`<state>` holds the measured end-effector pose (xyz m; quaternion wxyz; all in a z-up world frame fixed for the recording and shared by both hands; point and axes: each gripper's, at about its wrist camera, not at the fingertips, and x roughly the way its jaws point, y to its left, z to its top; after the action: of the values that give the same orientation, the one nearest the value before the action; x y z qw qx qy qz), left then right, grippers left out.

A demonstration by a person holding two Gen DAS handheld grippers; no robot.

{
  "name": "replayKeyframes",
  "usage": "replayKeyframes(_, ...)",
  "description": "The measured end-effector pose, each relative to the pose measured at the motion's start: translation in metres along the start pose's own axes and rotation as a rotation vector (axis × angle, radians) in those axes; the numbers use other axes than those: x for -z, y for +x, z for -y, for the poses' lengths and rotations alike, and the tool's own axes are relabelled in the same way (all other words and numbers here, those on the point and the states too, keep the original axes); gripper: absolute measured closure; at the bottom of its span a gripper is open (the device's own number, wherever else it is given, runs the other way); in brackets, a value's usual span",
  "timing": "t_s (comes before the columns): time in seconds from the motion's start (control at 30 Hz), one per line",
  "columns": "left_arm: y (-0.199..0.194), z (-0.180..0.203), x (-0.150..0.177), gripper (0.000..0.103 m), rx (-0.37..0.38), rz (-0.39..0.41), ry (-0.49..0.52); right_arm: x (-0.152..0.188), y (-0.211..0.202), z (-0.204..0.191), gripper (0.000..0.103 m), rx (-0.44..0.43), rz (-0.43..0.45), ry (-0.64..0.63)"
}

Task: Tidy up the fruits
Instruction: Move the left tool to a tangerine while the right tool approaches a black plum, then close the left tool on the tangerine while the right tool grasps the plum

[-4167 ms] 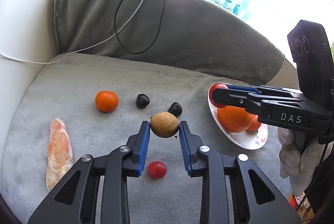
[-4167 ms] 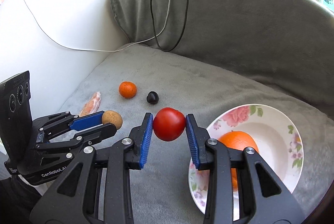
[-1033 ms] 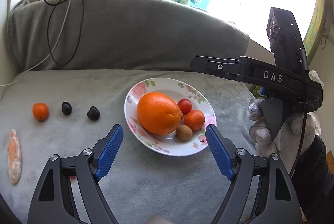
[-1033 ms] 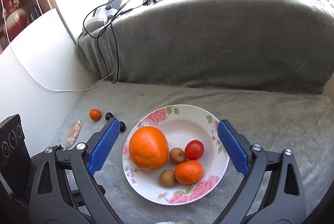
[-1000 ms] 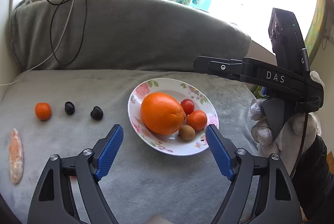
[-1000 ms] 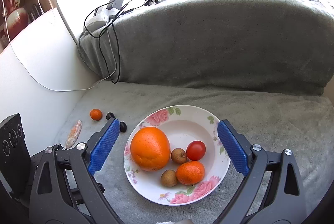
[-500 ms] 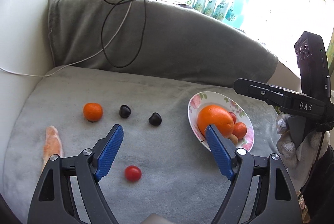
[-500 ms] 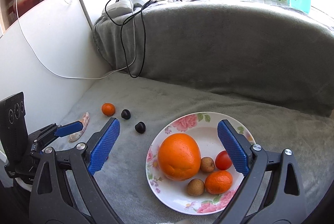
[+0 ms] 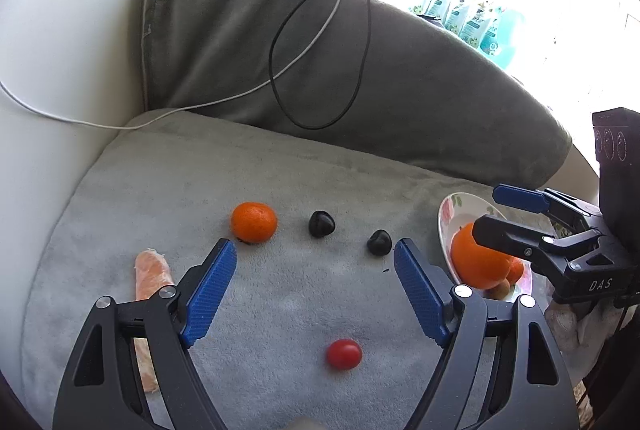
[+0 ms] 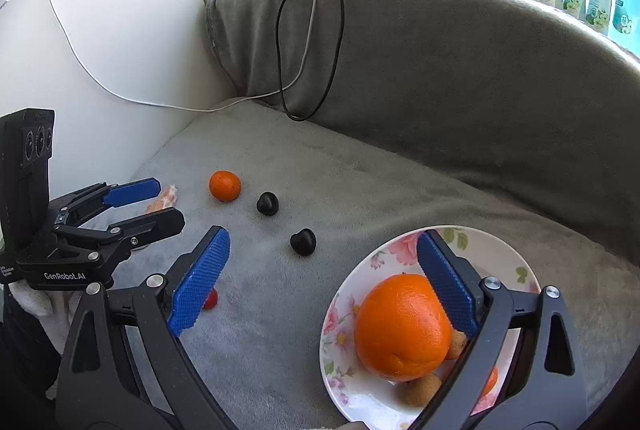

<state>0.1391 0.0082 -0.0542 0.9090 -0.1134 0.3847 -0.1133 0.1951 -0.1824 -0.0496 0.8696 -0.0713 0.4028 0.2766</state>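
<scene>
Both grippers, left point(image 9: 315, 282) and right point(image 10: 322, 280), gaping, nothing held. Between picks: cherry tomato point(image 9: 343, 354) lies well left of plate point(image 9: 448, 218), under my left one. Next: drop left straight down, close gently

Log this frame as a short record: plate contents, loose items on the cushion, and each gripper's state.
surface: grey cushion
plate: floral plate at the cushion's right side
on plate: large orange, two small brown fruits, a mandarin mostly hidden behind the right gripper
loose on cushion: mandarin, two dark fruits, cherry tomato, orange peel strip
left gripper: open, empty, above the cushion near the cherry tomato
right gripper: open, empty, one finger over the plate
</scene>
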Motion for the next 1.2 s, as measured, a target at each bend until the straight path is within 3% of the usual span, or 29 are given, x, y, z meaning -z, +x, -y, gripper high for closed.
replayKeyframes(0.27, 0.025, -0.016, -0.004, 0.025, -0.032, -0.027, -0.018, 0.001, 0.030, -0.011, 0.006, -0.003, -0.064, -0.050)
replayKeyframes(0.43, 0.038, -0.025, -0.008, 0.034, -0.045, -0.036, -0.030, -0.001, 0.047, -0.017, 0.007, 0.004, -0.094, -0.092)
replayKeyframes(0.53, 0.044, -0.027, -0.009, 0.035, -0.042, -0.042, -0.031, -0.002, 0.056, -0.023, 0.016, 0.005, -0.124, -0.136)
replayKeyframes(0.77, 0.055, -0.030, -0.010, 0.049, -0.038, -0.058, -0.023, -0.001, 0.079, -0.030, 0.036, 0.019, -0.191, -0.193)
replayKeyframes(0.93, 0.063, -0.031, -0.010, 0.054, -0.040, -0.071, -0.018, -0.001, 0.092, -0.032, 0.036, 0.036, -0.223, -0.212)
replayKeyframes(1.2, 0.072, -0.035, -0.008, 0.059, -0.054, -0.092, -0.027, -0.001, 0.110, -0.034, 0.058, 0.060, -0.266, -0.220)
